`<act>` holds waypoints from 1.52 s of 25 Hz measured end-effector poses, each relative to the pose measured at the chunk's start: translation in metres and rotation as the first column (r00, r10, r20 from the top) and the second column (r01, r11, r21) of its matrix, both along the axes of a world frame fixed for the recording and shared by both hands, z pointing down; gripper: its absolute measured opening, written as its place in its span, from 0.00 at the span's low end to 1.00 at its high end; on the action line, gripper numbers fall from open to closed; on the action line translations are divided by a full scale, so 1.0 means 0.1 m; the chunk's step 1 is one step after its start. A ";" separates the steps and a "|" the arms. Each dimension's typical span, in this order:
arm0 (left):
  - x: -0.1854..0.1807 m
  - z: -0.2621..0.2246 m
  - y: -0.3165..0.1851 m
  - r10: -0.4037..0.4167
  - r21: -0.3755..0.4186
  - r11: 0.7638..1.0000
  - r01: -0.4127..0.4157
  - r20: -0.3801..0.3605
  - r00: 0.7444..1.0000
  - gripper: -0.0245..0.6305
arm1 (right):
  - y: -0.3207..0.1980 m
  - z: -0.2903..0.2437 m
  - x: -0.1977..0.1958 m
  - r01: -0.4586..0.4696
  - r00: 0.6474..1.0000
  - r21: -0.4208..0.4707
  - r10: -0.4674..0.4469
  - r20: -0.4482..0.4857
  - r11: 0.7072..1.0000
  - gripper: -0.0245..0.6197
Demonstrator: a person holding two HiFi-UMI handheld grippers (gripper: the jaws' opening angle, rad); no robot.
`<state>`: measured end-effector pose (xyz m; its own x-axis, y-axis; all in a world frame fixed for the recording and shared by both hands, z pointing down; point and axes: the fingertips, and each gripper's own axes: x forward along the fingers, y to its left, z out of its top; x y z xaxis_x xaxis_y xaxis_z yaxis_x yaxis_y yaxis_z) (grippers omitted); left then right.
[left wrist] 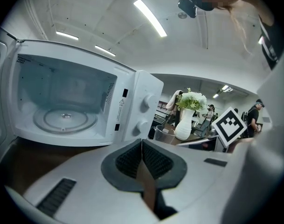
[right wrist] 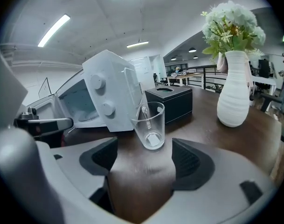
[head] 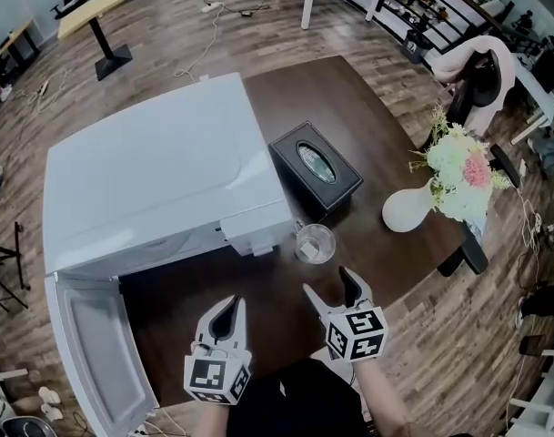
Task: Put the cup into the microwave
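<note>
Head view: I look down on a dark brown wooden tabletop [head: 349,98]. A boxy white microwave [head: 158,180] with a smooth top fills its left part. The microwave's door [head: 95,353] hangs wide open past the tabletop's near left edge. A clear glass cup [head: 314,243] stands upright near the near edge, just beside the microwave's front right corner. Behind the cup sits a black rectangular tissue box [head: 316,166] with an oval slot. A rounded white vase [head: 408,209] of pale flowers [head: 458,171] stands by the right edge. Bare wood lies open between the cup and the near edge. My left gripper [head: 227,306] and right gripper [head: 329,285] hover over that strip. The right gripper points at the cup and does not touch it.

Left gripper view: the left gripper [left wrist: 142,160] has its ribbed black pads pressed together with nothing between them. Ahead, the microwave's white cavity gapes open. A round glass turntable [left wrist: 65,120] lies flat on the cavity floor. The cup [left wrist: 163,134] shows to the right, by the control knobs.

Right gripper view: the right gripper [right wrist: 144,157] has its jaws spread wide and holds nothing. The cup [right wrist: 150,125] stands on the wood just beyond the pads, centred on the gap. Its walls are smooth and taper towards a thick base. The ribbed white vase [right wrist: 233,90] stands well apart to the right.
</note>
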<state>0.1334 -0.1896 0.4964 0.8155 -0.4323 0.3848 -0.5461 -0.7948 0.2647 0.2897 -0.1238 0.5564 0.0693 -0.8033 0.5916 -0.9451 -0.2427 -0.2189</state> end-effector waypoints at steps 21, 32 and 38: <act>0.20 0.32 -0.24 0.018 -0.037 0.999 -0.018 0.012 1.000 0.05 | -0.68 0.15 0.29 0.009 0.994 0.132 0.005 -0.112 0.991 0.64; 0.14 0.41 -0.27 0.002 -0.048 0.999 -0.001 0.020 1.000 0.05 | -0.96 0.07 0.32 0.037 0.983 0.233 0.007 -0.186 0.972 0.63; 0.12 0.40 -0.27 -0.005 -0.044 0.999 0.006 0.021 1.000 0.05 | -0.97 0.07 0.34 0.048 0.979 0.243 0.002 -0.203 0.969 0.63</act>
<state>0.1455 -0.2166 0.5359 0.8047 -0.4193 0.4203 -0.5564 -0.7796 0.2875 0.3233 -0.2203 0.5631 0.1458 -0.9247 0.3516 -0.9802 -0.1832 -0.0752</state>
